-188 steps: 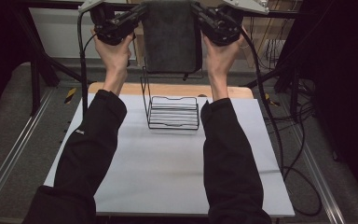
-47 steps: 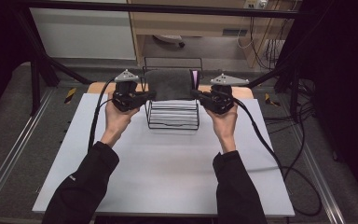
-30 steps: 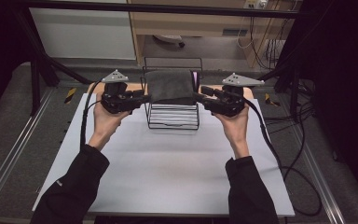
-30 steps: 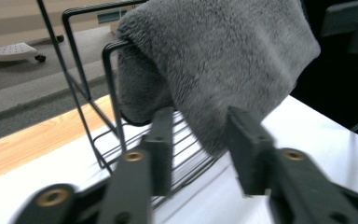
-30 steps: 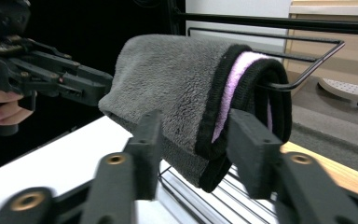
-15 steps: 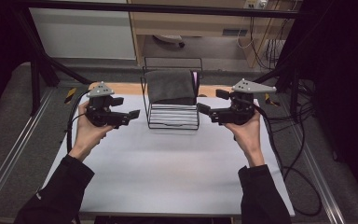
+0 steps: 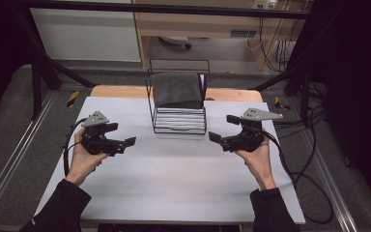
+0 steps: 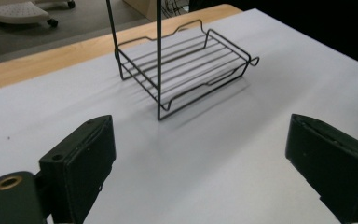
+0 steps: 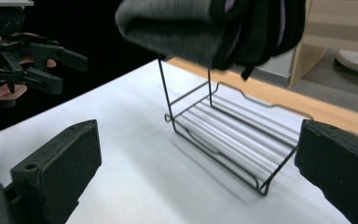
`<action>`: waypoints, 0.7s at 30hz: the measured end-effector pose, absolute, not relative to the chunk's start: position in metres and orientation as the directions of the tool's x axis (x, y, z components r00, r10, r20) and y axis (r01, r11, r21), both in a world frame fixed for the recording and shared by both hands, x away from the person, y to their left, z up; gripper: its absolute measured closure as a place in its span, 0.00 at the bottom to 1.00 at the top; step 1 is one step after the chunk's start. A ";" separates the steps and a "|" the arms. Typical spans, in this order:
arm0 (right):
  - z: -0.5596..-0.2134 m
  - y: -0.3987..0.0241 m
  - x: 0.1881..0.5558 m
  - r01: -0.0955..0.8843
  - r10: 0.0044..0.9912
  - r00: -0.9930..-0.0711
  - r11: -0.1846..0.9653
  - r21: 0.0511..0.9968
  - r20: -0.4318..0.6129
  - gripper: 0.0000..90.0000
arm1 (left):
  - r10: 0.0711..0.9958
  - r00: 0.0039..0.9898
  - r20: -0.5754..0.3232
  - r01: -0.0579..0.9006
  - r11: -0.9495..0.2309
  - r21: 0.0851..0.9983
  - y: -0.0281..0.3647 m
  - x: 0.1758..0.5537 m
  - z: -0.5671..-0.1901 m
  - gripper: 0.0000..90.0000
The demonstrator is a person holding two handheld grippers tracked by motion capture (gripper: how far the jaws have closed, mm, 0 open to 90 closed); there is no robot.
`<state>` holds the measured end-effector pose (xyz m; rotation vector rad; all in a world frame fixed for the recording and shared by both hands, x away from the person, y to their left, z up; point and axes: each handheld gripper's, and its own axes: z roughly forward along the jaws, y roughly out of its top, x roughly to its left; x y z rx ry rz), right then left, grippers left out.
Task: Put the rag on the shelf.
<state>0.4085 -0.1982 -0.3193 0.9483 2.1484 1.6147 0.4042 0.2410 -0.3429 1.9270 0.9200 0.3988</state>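
A black wire rack (image 7: 179,121) stands at the back middle of the white table (image 7: 174,183). A dark grey folded cloth (image 7: 176,90) with a pink edge hangs over its top bar, seen close up as cloth (image 9: 200,28) above the rack's tray (image 9: 233,135). My left gripper (image 7: 121,134) is low over the table to the rack's left. My right gripper (image 7: 222,128) is to the rack's right. Both point inward and are apart from the rack. Their jaws have just been opening and hold nothing: left gripper (image 8: 205,163), right gripper (image 9: 200,172).
A wooden strip (image 7: 121,91) borders the table's far side. Cables (image 7: 304,159) trail off the right edge. Dark frame posts (image 7: 36,72) stand at the back left and right. White surface lies between the rack and the person's hands.
Both grippers let go of the cloth at the rack's top, opened, and moved outward, down and toward the person. The cloth stays hung on the rack.
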 end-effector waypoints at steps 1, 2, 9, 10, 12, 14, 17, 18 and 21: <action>-0.324 -0.200 0.407 0.335 0.654 -0.740 0.158 0.929 0.155 0.01 | 0.737 0.669 -0.095 0.437 -0.287 0.853 0.242 0.402 -0.347 0.09; -0.328 -0.201 0.406 0.341 0.655 -0.738 0.153 0.927 0.164 0.01 | 0.736 0.670 -0.094 0.437 -0.288 0.852 0.242 0.400 -0.351 0.09; -0.356 -0.211 0.397 0.371 0.654 -0.732 0.150 0.916 0.190 0.01 | 0.729 0.677 -0.104 0.448 -0.296 0.843 0.249 0.391 -0.375 0.10; -0.361 -0.213 0.396 0.377 0.654 -0.732 0.155 0.913 0.191 0.01 | 0.729 0.677 -0.102 0.450 -0.301 0.840 0.250 0.390 -0.378 0.10; -0.371 -0.215 0.393 0.394 0.653 -0.730 0.158 0.905 0.204 0.01 | 0.732 0.675 -0.097 0.455 -0.309 0.835 0.252 0.388 -0.384 0.10; -0.380 -0.217 0.390 0.410 0.651 -0.728 0.163 0.898 0.214 0.01 | 0.732 0.674 -0.098 0.461 -0.314 0.830 0.254 0.386 -0.390 0.10; -0.393 -0.220 0.387 0.428 0.653 -0.725 0.182 0.885 0.216 0.01 | 0.733 0.675 -0.089 0.466 -0.329 0.822 0.256 0.383 -0.398 0.10; -0.396 -0.222 0.386 0.437 0.652 -0.725 0.185 0.880 0.223 0.01 | 0.733 0.675 -0.081 0.467 -0.340 0.816 0.256 0.382 -0.401 0.10; -0.406 -0.225 0.384 0.447 0.652 -0.725 0.198 0.872 0.224 0.01 | 0.730 0.680 -0.067 0.466 -0.359 0.809 0.258 0.378 -0.407 0.10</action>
